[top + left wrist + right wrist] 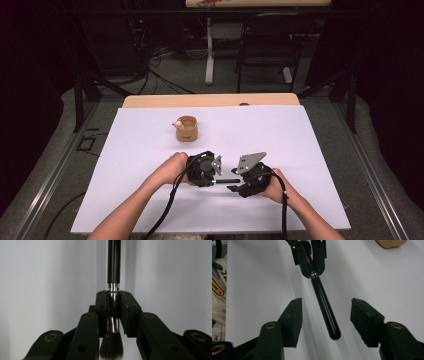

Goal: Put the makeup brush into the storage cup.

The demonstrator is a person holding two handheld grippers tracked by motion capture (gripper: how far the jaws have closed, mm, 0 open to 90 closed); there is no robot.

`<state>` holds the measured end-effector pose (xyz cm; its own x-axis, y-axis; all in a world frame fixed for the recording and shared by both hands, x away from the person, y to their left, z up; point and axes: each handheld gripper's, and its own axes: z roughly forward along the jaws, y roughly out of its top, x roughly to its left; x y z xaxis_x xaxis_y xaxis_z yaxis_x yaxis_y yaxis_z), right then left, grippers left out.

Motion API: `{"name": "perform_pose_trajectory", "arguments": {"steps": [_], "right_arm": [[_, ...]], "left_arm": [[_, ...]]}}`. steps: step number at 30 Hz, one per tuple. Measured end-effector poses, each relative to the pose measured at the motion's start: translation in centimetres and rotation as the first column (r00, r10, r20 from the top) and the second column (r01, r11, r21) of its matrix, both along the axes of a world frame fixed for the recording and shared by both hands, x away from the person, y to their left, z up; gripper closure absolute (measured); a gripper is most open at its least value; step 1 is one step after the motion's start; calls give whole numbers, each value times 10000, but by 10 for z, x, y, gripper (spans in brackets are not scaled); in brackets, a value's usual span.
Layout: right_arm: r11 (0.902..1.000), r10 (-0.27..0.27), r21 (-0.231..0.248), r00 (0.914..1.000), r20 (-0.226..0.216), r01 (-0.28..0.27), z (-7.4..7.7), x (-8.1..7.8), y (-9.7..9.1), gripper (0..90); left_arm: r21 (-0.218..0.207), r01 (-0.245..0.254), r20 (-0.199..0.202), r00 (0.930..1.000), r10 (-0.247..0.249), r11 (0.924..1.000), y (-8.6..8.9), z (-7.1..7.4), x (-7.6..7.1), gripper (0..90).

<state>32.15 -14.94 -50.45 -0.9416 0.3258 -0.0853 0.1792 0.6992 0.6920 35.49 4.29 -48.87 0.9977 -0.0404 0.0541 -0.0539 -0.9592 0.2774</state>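
A make-up brush with a black handle, a silver ferrule and dark bristles lies level just above the white sheet. My left gripper is shut on its ferrule. In the high view the left gripper and right gripper face each other near the table's front, with the brush between them. In the right gripper view the handle runs between the two pads of my right gripper. Both pads stand clear of the handle, so it is open. The left gripper shows beyond.
A small round wooden cup with a pale object at its rim stands on the white sheet behind the grippers, also at the top right of the right gripper view. A dark chair stands beyond the table.
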Motion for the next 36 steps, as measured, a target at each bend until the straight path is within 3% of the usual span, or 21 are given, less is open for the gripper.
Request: {"name": "perform_pose_trajectory", "arguments": {"steps": [3, 13, 21, 23, 32, 36], "right_arm": [[9998, 134, -109, 9999, -104, -135, -3, -1, 2, 537], [9987, 415, -283, 9984, -393, -427, -9, -3, 5, 679], [9984, 435, -350, 9979, -477, -452, -12, -2, 4, 711], [9981, 439, -419, 9979, -475, -459, -12, -3, 5, 730], [9943, 966, -400, 9943, -451, -985, -13, -4, 4, 783], [9911, 1240, -439, 9911, -476, -1260, -14, -5, 4, 790]], "left_arm": [[0, 315, -12, 9995, -315, 9995, -2, -1, -2, 774], [-194, 367, -131, 9992, -370, 9991, -1, -2, -3, 773], [-192, 582, -57, 9983, -583, 9981, -3, -3, -5, 773], [-391, 655, 33, 9979, -654, 9971, -3, -3, -7, 773], [-565, 1221, 501, 9916, -1194, 9909, -1, -2, -12, 769], [-633, 1465, 390, 9888, -1442, 9872, 0, -4, -12, 753]]}}
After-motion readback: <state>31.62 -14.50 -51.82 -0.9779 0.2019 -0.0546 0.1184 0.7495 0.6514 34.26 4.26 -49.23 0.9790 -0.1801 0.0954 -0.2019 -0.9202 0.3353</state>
